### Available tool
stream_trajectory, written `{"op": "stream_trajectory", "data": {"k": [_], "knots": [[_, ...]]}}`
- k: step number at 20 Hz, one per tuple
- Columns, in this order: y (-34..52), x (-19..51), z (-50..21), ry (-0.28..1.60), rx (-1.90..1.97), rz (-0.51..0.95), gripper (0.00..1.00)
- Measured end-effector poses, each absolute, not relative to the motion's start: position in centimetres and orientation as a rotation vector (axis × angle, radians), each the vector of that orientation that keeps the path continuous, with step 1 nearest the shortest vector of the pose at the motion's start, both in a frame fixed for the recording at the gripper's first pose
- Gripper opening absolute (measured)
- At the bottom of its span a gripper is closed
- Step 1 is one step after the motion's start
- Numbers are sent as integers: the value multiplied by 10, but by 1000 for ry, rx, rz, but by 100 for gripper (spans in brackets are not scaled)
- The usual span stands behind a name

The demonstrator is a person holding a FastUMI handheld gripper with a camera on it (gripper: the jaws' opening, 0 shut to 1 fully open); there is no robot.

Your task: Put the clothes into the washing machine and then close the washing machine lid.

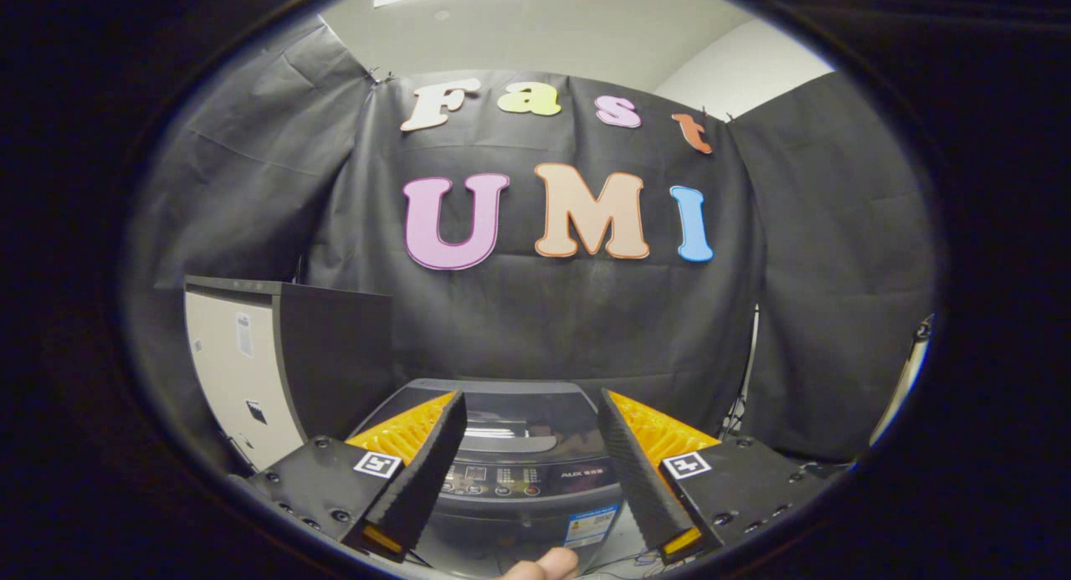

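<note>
The dark grey top-loading washing machine [523, 446] sits low in the centre of the frame, its glossy lid down and its control panel showing between the fingers of the claw [531, 413], which is released and grasps nothing. A grey-and-black cabinet [251, 362] stands at lower left; a fingertip [544, 566] shows at bottom centre

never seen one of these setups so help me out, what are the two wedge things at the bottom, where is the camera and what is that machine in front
The camera rides on a hand-held gripper and looks forward along its two fingers, the wedges you see. They stand apart, open, holding nothing. Between and just beyond them sits a top-loading washing machine, seen from above its control panel; the lid looks shut, though that is hard to tell. To its left stands a tall pale cabinet. Below the fingers, a fingertip of the person pokes in. Behind hangs the booth's black cloth wall.
</note>
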State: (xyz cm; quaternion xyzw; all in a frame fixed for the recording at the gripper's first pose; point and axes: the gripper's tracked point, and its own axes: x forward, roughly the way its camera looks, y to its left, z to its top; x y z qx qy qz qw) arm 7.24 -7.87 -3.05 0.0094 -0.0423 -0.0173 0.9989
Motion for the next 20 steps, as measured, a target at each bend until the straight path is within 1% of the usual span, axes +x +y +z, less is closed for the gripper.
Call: {"op": "stream_trajectory", "data": {"k": [5,8,12,13,16,17,20], "knots": [[-82,69,-4,-160,-52,-95,97],[-85,69,-6,-140,-62,-126,97],[-77,80,-14,-115,-19,-93,97],[-73,89,-14,-124,22,-76,97],[-19,119,-26,-95,141,112,98],[-4,127,-33,-69,149,151,98],[19,138,-44,-34,73,213,98]]}}
